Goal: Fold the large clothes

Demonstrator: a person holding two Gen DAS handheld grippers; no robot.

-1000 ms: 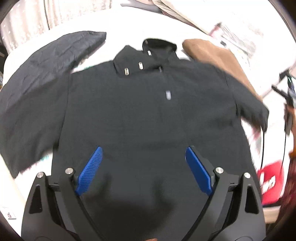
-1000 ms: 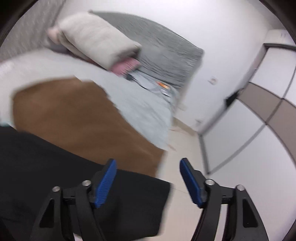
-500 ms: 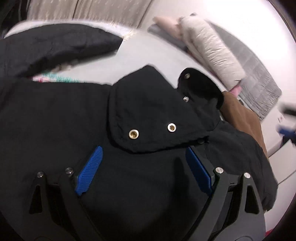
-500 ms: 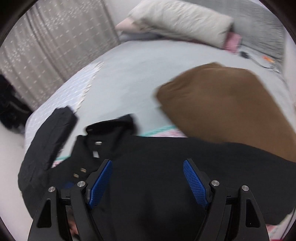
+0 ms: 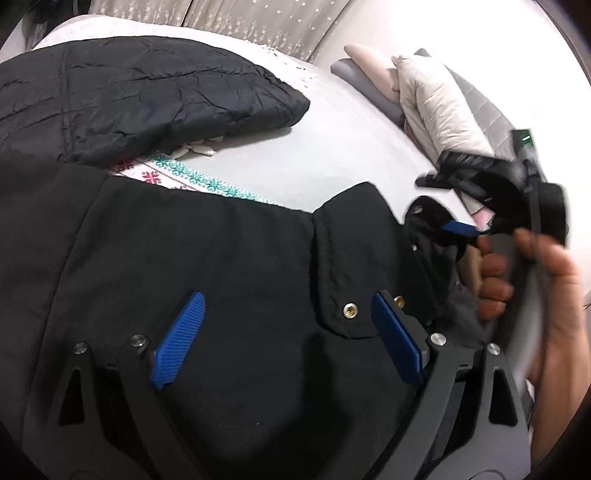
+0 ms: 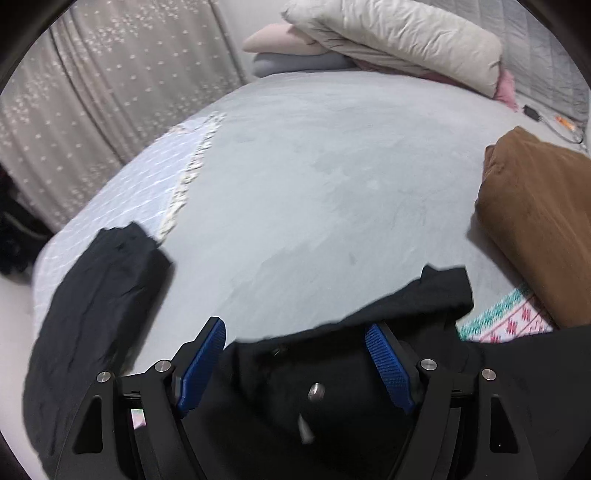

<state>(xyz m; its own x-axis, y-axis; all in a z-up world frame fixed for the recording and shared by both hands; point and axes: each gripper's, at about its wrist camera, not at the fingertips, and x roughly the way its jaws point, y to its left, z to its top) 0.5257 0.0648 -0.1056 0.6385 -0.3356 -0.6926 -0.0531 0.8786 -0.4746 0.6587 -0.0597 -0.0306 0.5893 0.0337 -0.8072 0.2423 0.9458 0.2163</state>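
jacket (image 5: 229, 258) on bed (image 6: 332, 177), pillows (image 6: 399, 33) behind

A wide bed (image 6: 332, 177) under a pale grey sheet is filling most of both views, with a light patterned cover (image 6: 140, 184) lying along its far side. A curtain (image 6: 110, 92) in beige with small white specks is hanging behind the bed, and soft even light is falling across it. At the head, a cream quilt (image 6: 406, 37) is sitting folded on pillows (image 6: 280, 40), and a grey quilted headboard (image 6: 546, 51) is rising behind them.
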